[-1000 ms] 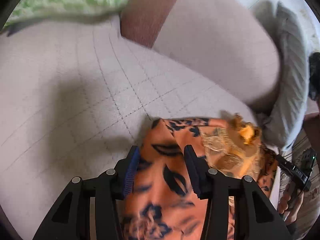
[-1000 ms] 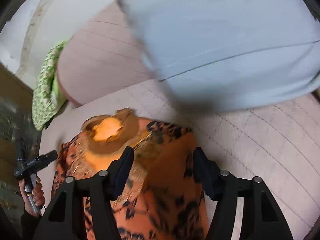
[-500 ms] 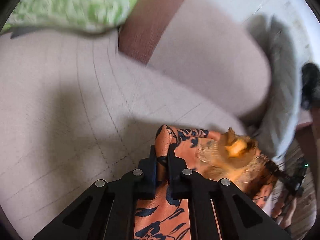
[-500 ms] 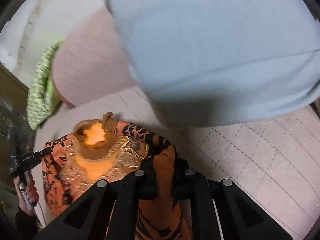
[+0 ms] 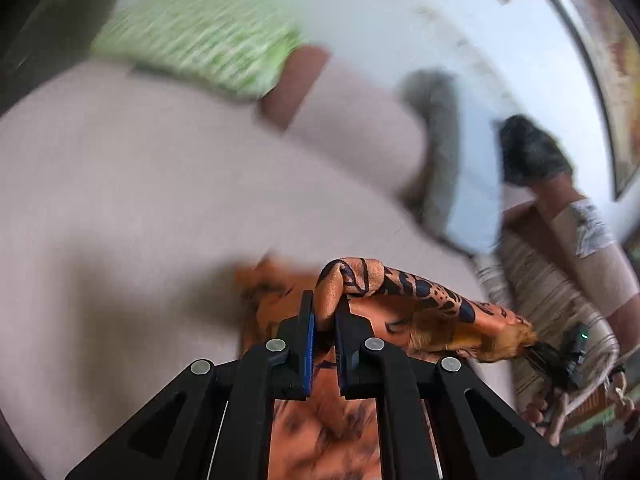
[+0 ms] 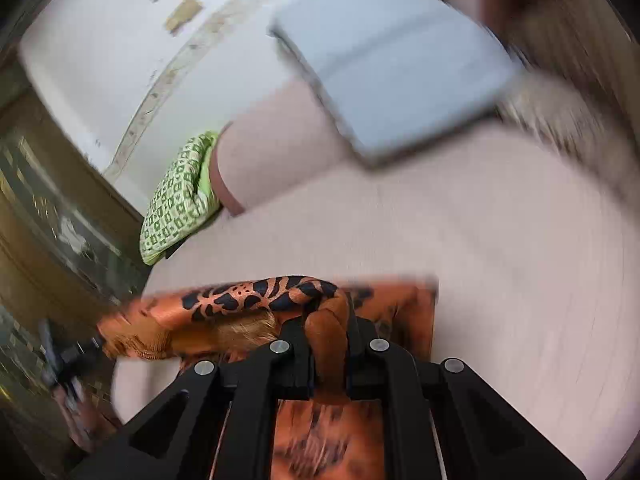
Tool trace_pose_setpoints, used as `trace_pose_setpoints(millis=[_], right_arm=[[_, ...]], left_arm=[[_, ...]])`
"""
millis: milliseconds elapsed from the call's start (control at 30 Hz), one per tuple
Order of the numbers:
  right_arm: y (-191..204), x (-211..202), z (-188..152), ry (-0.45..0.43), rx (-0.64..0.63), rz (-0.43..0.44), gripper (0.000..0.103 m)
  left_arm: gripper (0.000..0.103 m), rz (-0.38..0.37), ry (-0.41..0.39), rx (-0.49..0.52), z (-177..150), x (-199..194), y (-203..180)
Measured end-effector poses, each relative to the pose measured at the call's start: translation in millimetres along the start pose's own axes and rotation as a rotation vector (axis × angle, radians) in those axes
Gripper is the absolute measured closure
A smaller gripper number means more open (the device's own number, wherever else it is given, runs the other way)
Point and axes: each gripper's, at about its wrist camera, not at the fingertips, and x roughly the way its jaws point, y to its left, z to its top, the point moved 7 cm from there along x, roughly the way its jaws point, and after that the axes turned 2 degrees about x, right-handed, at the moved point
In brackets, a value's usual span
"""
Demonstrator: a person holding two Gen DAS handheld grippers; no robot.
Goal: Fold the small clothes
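An orange garment with a dark blue print (image 5: 416, 300) is lifted off the pale quilted bed (image 5: 120, 208). My left gripper (image 5: 325, 322) is shut on one bunched corner of it. My right gripper (image 6: 329, 334) is shut on the other corner of the garment (image 6: 248, 300). The top edge stretches taut between the two grippers, and the rest hangs below the jaws. Each view shows the other gripper at the far end of the cloth, the right one in the left wrist view (image 5: 560, 360) and the left one in the right wrist view (image 6: 68, 356). Both views are blurred by motion.
A green patterned pillow (image 6: 176, 196) lies at the head of the bed beside a pale bolster (image 6: 272, 148). A grey-blue pillow (image 6: 396, 68) lies further right. A dark wooden cabinet (image 6: 48, 220) stands left of the bed. A striped cloth (image 5: 552, 292) lies at the bed's right edge.
Both grippers closed on the garment's upper corners, then lifted it off the bed. The cloth now hangs stretched between them, and both cameras have tilted upward.
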Motion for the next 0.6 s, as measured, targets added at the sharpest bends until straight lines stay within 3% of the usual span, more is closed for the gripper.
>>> trace_pose_setpoints(millis=[67,133,167,300,400,600], right_arm=[[-11.2,9.7,-30.5,0.025,0.02,-0.043,0.094],[-32.7,20.0,-59.6,0.102,0.071,-0.085,0.094],[-37.5,23.6,-63.1,0.129,0.085,-0.106,0.094],[-34.5,15.1,-58.9,0.103,0.075,-0.111,0.093],[-41.5,19.1,-71.9,0.153,0.097,-0.137,0.087],[-43.5,6.9,-70.5,0.112,0.137,-0.103,0.081]], left_arm=[[0.096,0.045,0.093,-0.09,-39.1,9.6,19.8],[0.096,0.083,0.118,-0.12,-53.1,10.3,23.1],[0.096,0.076,0.115,-0.122,-54.9,8.6,21.1],[0.096,0.063,0.089,-0.118,-60.1,2.1,11.6],[0.095,0.149,0.126,-0.119,-80.8,5.8,23.5],[0.095,0.144,0.113,-0.069,-82.8,3.0,8.9]])
